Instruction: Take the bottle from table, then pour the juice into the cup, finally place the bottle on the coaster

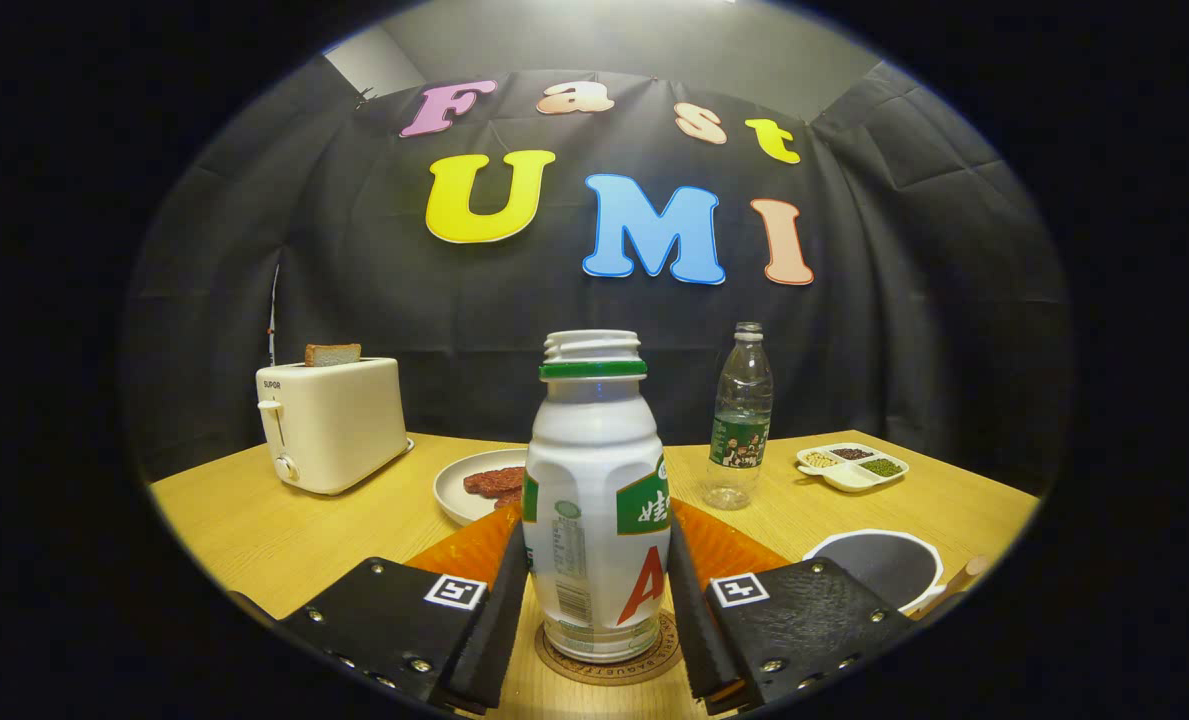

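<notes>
Upright, bottle on coaster, gripper fingers flanking.

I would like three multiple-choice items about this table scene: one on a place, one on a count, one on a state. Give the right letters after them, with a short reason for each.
1. Where does the white plastic juice bottle with the green neck ring stand?
A. on the round brown coaster
B. on the white round plate
C. on the cream toaster

2. How many slices of toast stick out of the toaster?
A. none
B. one
C. three

3. What state is the juice bottle's mouth in?
A. closed by a cap
B. open, with no cap
C. covered by a cloth

Answers:
1 A: the coaster's rim shows under the bottle's base, between the fingers of the gripper.
2 B: a single slice rises from the slot.
3 B: the bare threads show above the green ring.
</notes>
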A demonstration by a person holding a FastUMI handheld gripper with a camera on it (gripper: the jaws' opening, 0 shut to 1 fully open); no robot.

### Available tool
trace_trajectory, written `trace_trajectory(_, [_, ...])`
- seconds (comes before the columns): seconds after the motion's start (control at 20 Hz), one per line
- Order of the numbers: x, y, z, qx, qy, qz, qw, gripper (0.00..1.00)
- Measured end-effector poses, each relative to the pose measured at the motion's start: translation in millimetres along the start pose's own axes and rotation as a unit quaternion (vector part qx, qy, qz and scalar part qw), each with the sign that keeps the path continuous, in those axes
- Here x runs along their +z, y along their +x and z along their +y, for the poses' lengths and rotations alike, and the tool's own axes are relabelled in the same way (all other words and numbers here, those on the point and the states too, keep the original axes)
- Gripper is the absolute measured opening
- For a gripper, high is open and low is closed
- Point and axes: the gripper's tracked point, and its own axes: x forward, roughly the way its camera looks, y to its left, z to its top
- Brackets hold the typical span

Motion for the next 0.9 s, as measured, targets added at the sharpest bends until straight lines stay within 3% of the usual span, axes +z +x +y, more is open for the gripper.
trace_trajectory(0.25, [-0.8, 1.6, -2.7, 0.007, 0.041, -0.011, 0.999, 0.69])
trace_trajectory(0.55, [1.4, -1.2, 4.6, 0.018, 0.047, -0.015, 0.999, 0.95])
trace_trajectory(0.9, [24.3, -17.8, -1.6, 0.012, 0.049, -0.036, 0.998, 0.95])
